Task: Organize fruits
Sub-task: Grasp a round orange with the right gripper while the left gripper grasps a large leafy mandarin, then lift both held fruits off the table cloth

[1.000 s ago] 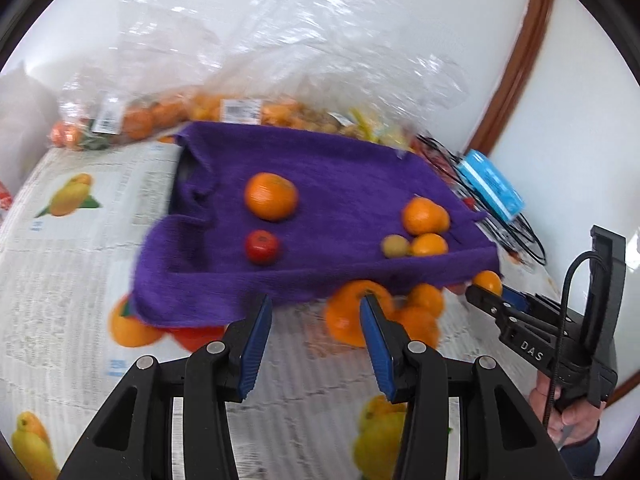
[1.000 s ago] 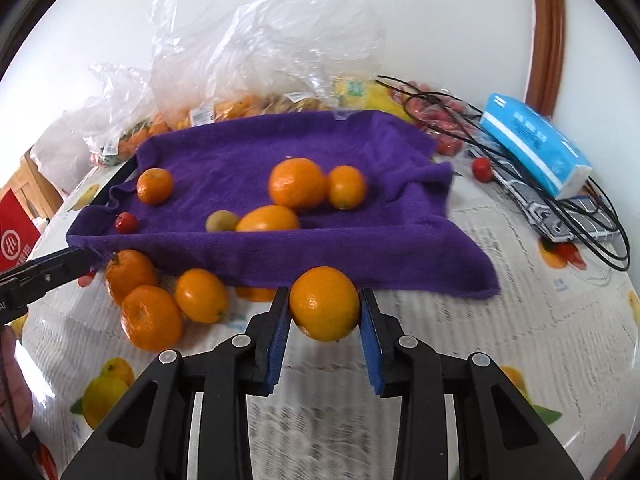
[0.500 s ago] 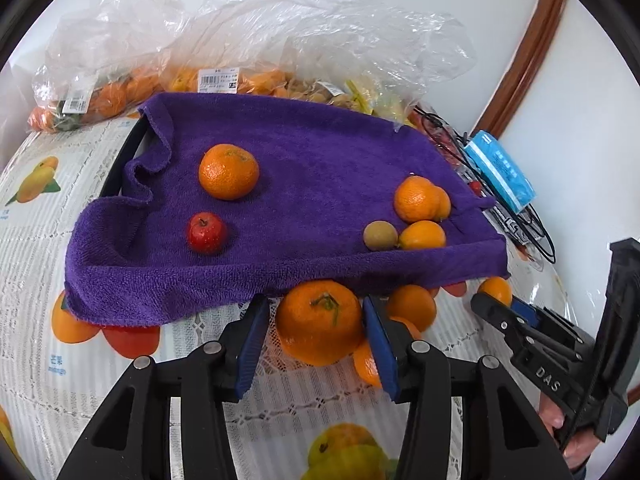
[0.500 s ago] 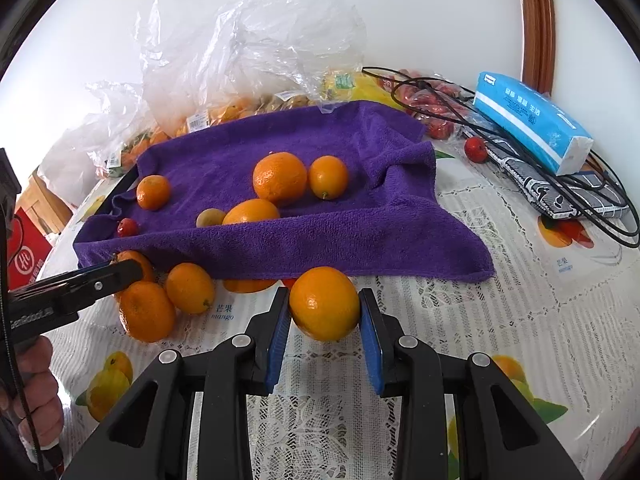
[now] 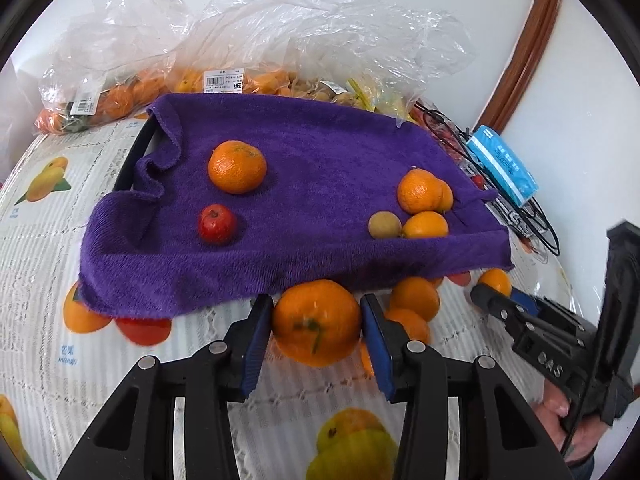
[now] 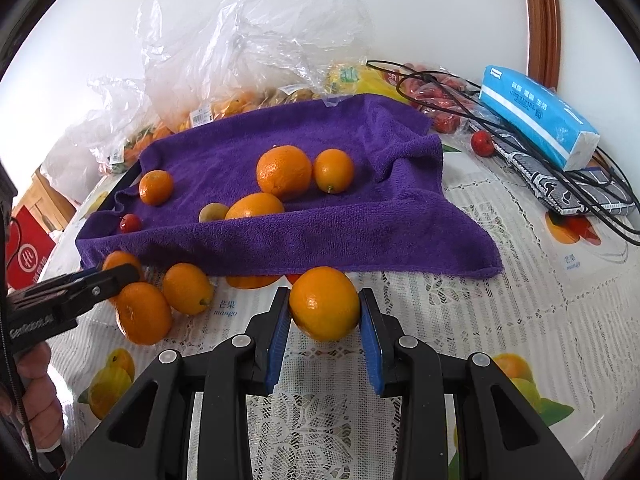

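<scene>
The left tool grips a stemmed mandarin between its blue pads, just off the purple towel's 6 o'clock edge. The right tool clamps a smooth orange likewise, with two loose mandarins on the worktop at its 9 o'clock.

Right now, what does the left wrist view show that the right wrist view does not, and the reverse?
Only the left wrist view shows the left gripper closed on a stemmed orange mandarin from behind, and a printed yellow mango on the tablecloth left of the towel. Only the right wrist view shows the right gripper gripping a smooth orange citrus, a loose small red fruit by the black cables, and a red box at far left. Both show the purple towel, its oranges, the clear plastic bags and the blue tissue pack.
</scene>
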The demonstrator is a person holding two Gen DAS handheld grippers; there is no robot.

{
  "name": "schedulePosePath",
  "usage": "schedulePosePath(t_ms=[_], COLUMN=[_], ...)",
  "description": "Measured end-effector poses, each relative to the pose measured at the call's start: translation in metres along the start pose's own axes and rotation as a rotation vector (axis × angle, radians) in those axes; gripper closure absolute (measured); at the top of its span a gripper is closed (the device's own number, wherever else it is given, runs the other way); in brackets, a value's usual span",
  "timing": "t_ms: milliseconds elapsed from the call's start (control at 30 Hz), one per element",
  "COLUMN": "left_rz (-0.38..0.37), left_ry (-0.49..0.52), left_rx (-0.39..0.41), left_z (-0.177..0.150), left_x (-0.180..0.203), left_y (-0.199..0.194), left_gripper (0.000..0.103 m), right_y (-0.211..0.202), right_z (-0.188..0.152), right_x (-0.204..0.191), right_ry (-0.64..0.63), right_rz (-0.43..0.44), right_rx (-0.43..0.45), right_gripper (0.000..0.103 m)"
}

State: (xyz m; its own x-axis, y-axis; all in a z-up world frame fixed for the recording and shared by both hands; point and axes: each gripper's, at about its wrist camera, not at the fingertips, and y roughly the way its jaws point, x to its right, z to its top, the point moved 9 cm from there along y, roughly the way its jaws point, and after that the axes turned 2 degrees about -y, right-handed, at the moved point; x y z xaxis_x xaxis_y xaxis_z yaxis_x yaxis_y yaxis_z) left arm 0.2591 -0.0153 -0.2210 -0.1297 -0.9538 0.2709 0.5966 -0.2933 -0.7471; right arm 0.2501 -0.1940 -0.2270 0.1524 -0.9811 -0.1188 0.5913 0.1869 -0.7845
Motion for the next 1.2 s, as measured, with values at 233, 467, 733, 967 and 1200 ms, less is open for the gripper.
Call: schedulePosePath(t_ms=[233,467,733,967,1200], left_rz=[0.067,0.111,0.159,0.219,0.207], left_ry=[0.02,0.022,-0.03,0.02,0.003], left_rx=[0.002,0.018,0.012,0.038,0.041], left_z=[-0.004,-0.005,-0.009,-0.011,-0.01], left_x=[-0.006,-0.013,-0.042,-0.039,-0.041], left_y=[0.0,0.0,-0.011,-0.005,-0.006], left_gripper=[0.059,0.061,0.06,0.059,0.059], right_y=[0.001,0.001,0.0,0.0,0.007], right_z=[-0.001,-0.001,0.0,0.0,-0.001], right_x=[-0.003,0.0,-0.002,-0.008,-0.012], right_ry=[-0.018,0.002,-0.011,-0.054,-0.036], right_rz=[-0.009,0.004,-0.001,-0.031,-0.021], right_rx=[-0.012,-0.007,-0.007,-0.009,-0.03], right_gripper=[0.069,0.069,0.069,0.069,0.069])
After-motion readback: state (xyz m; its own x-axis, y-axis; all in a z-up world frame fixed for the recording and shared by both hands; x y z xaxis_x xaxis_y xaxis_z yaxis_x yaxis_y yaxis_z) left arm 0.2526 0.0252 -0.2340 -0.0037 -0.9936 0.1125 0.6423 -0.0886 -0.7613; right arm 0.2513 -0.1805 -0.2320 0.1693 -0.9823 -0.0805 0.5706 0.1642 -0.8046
